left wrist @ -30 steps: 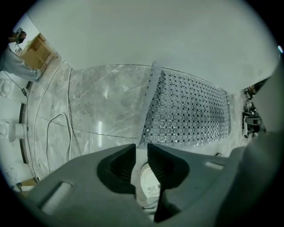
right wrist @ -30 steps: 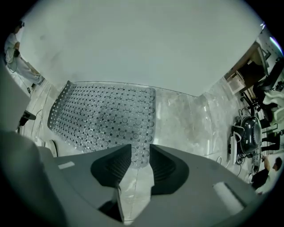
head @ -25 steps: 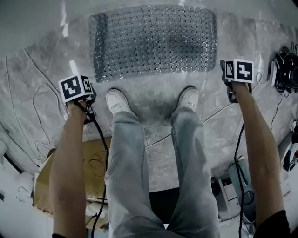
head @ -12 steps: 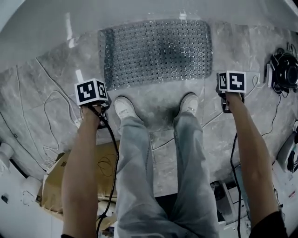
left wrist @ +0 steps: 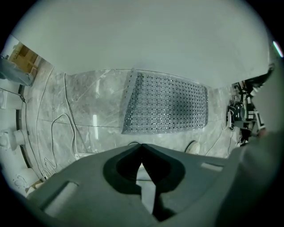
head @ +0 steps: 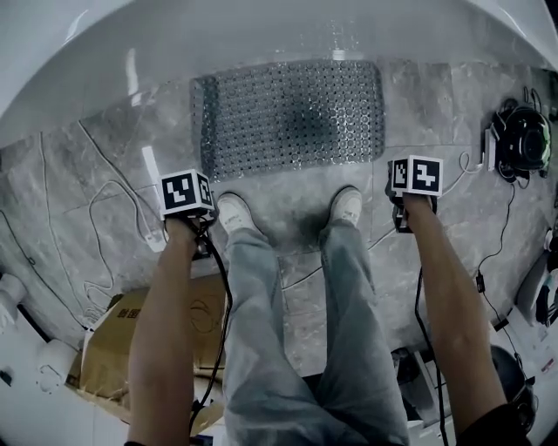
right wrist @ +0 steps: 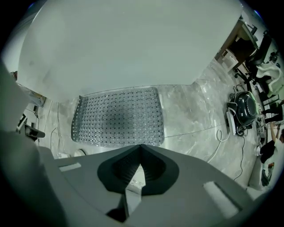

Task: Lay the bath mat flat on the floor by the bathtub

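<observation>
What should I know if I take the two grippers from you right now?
Left gripper: shut, empty, above the floor.
Right gripper: jaws just closed, shut, empty.
Bath mat: spread on the marble floor beside the bathtub, just ahead of the person's shoes.
Done: mat laid down and released.
Left: its left edge may sit slightly raised; check it and press it flat if so.

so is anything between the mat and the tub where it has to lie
Nothing visible: the clear perforated plastic bath mat already lies flat on the grey marble floor, its far edge along the white bathtub.
</observation>
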`<state>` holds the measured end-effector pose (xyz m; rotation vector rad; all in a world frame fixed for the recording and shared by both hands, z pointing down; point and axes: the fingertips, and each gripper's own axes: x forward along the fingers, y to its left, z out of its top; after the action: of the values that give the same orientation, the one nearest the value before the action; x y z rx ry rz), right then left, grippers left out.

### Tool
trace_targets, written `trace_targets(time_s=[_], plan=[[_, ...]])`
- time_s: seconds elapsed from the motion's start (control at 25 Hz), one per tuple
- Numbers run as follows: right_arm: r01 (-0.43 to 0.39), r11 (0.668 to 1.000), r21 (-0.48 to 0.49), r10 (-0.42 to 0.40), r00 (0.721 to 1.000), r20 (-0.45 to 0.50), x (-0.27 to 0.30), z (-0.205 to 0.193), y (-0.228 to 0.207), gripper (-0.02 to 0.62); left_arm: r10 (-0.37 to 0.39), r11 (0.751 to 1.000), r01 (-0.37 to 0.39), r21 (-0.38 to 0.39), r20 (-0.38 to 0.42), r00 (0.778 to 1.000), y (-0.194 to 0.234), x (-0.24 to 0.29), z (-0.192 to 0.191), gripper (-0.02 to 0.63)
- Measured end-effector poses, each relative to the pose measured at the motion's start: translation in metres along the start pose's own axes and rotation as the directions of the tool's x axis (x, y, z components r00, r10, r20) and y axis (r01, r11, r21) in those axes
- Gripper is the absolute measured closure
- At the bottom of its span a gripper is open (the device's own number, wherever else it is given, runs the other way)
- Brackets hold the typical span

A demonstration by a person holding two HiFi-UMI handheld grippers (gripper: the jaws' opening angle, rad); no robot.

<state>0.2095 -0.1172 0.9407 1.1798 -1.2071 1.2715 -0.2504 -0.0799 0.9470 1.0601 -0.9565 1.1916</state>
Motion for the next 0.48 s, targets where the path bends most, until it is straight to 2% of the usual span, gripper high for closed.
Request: trace_targets(time_s=[0.28, 0.48], plan=[[-0.038, 0.999, 0.009, 0.038, 0.999, -0.001, -0.016, -0.01, 0.021, 0.589, -0.03, 0.998, 0.03, -0.056, 0.015, 0.999, -0.018, -0.018, -0.014, 0.601], [-0.061, 0.998, 0.016, 0.061, 0.998, -0.014, -0.035, -0.022, 0.031, 0.589, -0.024, 1.0, 0.024, -0.019, 0.01, 1.0, -0.034, -0.035, -0.023, 0.601]])
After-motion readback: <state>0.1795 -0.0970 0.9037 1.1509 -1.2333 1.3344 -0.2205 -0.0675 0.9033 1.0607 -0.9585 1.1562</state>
